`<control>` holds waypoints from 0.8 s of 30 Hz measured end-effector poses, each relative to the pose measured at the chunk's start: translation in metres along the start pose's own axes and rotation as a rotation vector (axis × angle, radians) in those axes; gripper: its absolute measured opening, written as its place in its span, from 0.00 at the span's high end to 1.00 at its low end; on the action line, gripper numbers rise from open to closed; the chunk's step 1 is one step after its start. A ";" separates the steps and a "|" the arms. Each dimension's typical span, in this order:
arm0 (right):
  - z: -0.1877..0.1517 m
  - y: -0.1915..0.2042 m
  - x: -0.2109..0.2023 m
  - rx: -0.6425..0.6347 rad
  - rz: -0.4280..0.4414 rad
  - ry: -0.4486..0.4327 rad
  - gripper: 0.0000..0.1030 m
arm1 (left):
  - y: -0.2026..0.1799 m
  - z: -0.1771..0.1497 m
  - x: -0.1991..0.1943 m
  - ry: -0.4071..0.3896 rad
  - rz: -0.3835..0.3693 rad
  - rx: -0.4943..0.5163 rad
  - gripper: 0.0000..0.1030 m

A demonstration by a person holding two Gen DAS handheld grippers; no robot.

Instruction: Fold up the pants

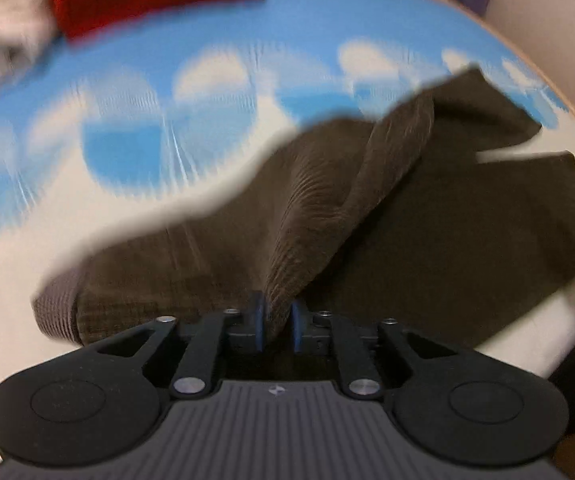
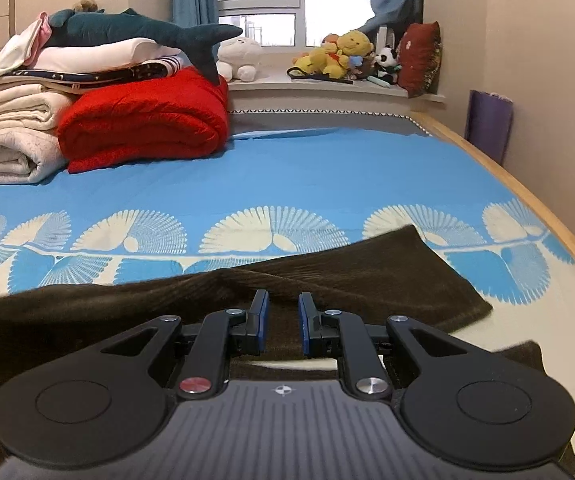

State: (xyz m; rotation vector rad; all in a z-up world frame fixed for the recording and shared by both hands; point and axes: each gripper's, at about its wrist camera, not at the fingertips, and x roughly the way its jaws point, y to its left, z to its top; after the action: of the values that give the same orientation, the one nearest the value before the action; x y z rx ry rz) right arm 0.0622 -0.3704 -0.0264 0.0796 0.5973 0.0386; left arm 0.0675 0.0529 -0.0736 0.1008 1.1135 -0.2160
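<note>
A: Dark brown corduroy pants (image 1: pixel 427 216) lie across the near part of the bed (image 2: pixel 327 176), on its blue sheet with the white fan pattern. Where do the left tongs (image 1: pixel 277 326) stand to them?

B: Right on them. The blue pads (image 1: pixel 258 322) are pinched together on a raised ridge of the brown cloth, which runs up and away from the tips in a taut fold. The rest of the pants lies flat below and to the right of that fold, with the ribbed waistband or cuff at the lower left. That view is blurred.

A: And the right tongs (image 2: pixel 283 326)?

B: In the right wrist view they hover low over the same pants (image 2: pixel 327 280), pointing along the bed toward the window. The jaws stand narrow, with a small gap between the blue pads (image 2: pixel 264 326). Brown cloth shows behind that gap, but I see none pressed between the pads, so I take them as holding nothing.

A: What else is on the bed?

B: At the far left a folded red quilt (image 2: pixel 147 124) lies beside a stack of cream blankets (image 2: pixel 15 140), with a dark teal plush shark (image 2: pixel 135 30) on top. All of it is well apart from the pants.
</note>
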 end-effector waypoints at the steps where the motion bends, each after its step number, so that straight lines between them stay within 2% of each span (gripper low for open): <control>1: -0.003 -0.002 -0.003 0.000 -0.003 0.006 0.84 | 0.015 -0.003 0.004 0.037 -0.058 -0.114 0.80; 2: -0.006 -0.004 -0.004 -0.001 -0.009 0.013 0.84 | 0.035 -0.006 0.003 0.046 -0.114 -0.249 0.77; 3: -0.008 -0.006 -0.005 -0.001 -0.020 0.024 0.84 | 0.056 -0.009 -0.003 0.023 -0.150 -0.376 0.69; 4: -0.010 -0.010 -0.005 0.005 -0.029 0.034 0.84 | 0.071 -0.012 -0.009 -0.008 -0.162 -0.457 0.65; 6: -0.012 -0.019 -0.006 0.040 -0.041 0.043 0.84 | 0.094 -0.020 -0.012 -0.022 -0.151 -0.567 0.65; 8: -0.013 -0.029 -0.006 0.083 -0.047 0.050 0.84 | 0.106 -0.031 -0.002 0.042 -0.123 -0.652 0.61; 10: -0.014 -0.038 -0.006 0.131 -0.046 0.057 0.84 | 0.109 -0.031 0.010 0.116 -0.100 -0.678 0.59; 11: -0.015 -0.041 -0.005 0.144 -0.045 0.061 0.84 | 0.110 -0.032 0.015 0.130 -0.114 -0.692 0.59; 13: -0.016 -0.043 -0.005 0.153 -0.046 0.065 0.84 | 0.108 -0.033 0.019 0.136 -0.158 -0.707 0.51; 18: -0.015 -0.039 -0.003 0.122 -0.041 0.060 0.84 | 0.101 -0.029 0.031 0.173 -0.169 -0.684 0.50; 21: -0.013 -0.039 0.000 0.122 -0.038 0.062 0.83 | 0.094 -0.028 0.042 0.206 -0.133 -0.649 0.50; 24: -0.012 -0.042 0.002 0.166 -0.026 0.067 0.83 | 0.097 -0.025 0.051 0.214 -0.105 -0.664 0.49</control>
State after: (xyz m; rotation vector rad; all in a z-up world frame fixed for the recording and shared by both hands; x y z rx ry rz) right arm 0.0581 -0.4109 -0.0410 0.2321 0.6681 -0.0336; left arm 0.0887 0.1464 -0.1329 -0.5376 1.3539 0.0811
